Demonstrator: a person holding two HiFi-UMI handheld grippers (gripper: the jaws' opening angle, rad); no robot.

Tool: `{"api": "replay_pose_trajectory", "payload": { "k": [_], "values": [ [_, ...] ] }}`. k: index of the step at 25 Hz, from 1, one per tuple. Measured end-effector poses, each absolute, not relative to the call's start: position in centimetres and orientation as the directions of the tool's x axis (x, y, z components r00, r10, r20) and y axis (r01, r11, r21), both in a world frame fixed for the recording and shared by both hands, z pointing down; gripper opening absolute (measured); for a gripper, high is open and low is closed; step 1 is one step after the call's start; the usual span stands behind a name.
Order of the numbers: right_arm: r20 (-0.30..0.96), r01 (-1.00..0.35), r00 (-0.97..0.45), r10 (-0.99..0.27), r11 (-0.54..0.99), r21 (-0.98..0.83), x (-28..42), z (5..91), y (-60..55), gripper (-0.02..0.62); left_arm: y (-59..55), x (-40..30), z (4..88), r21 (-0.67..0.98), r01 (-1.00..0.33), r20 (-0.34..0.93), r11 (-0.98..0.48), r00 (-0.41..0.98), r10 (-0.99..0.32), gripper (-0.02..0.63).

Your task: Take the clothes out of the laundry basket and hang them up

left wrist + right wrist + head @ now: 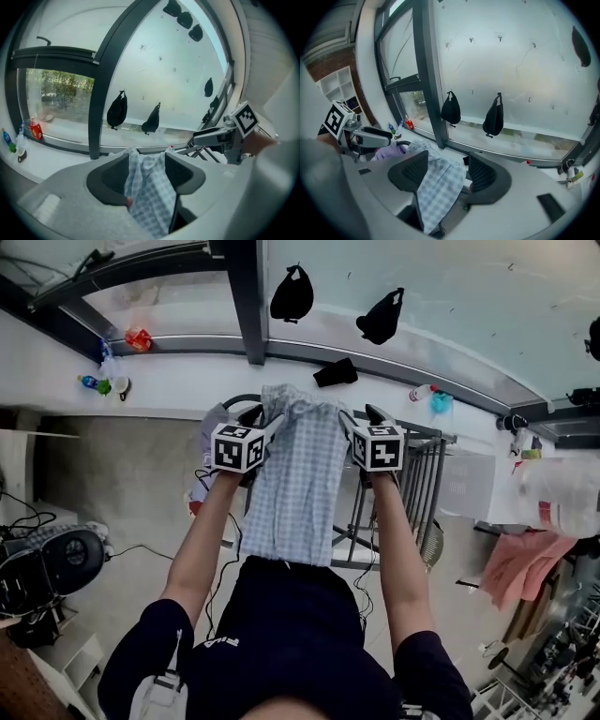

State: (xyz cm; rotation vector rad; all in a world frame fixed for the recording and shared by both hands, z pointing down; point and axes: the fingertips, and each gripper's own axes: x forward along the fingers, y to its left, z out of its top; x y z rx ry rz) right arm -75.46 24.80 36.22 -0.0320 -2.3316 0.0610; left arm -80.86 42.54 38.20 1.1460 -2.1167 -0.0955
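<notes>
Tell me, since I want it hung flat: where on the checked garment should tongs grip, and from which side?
Its two side edges near the far end, coming down from the person's side. The checked garment lies long over the drying rack, each edge between the open left tongs and right tongs.

1. Small white lettering (222,642) stands on the person's dark shirt (291,615), lower middle of the head view. It is seen upside down and seems to read "FILA", but it is too small to be sure.
2. The cube (238,447) on the left gripper (265,418), centre left of the head view, carries black-and-white square marker patterns. They hold no letters or digits.
3. The cube (379,447) on the right gripper (361,416), centre right, carries the same kind of patterns, also without letters.
4. The bottle (91,382) and the red packet (138,338) on the window ledge (187,381), upper left, have coloured labels whose print is too small to read.
</notes>
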Motion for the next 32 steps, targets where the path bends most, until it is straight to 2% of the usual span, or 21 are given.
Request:
{"api": "replay_pose_trajectory", "payload": {
  "k": [4,11,19,25,32],
  "values": [
    [0.691,-0.007,-0.721,0.063,0.995,-0.099,-73.1,34.6,26.4,0.288,41.1,-78.7,35.0,0.390,-0.755,0.485,0.527,-0.319,-0.815,0.245],
    [0.627,-0.086,-0.779,0.007,0.989,-0.118,-67.4,31.5,26.2,0.331,37.3,-73.7,30.9,0.394,-0.834,0.397,0.386,-0.224,-0.890,0.253],
    [0.569,-0.176,-0.821,-0.045,0.968,-0.178,-58.1,29.5,24.6,0.341,33.0,-64.6,29.2,0.418,-0.865,0.401,0.276,-0.097,-0.911,0.252],
    [0.540,-0.271,-0.836,-0.095,0.928,-0.257,-46.8,29.3,23.2,0.341,28.0,-52.9,28.6,0.396,-0.908,0.425,0.136,0.050,-0.904,0.252],
    [0.539,-0.467,-0.795,-0.277,0.846,-0.255,-30.5,29.9,19.0,0.341,22.6,-36.9,27.9,0.395,-0.917,0.432,-0.050,0.233,-0.872,0.252]
  ]
}}
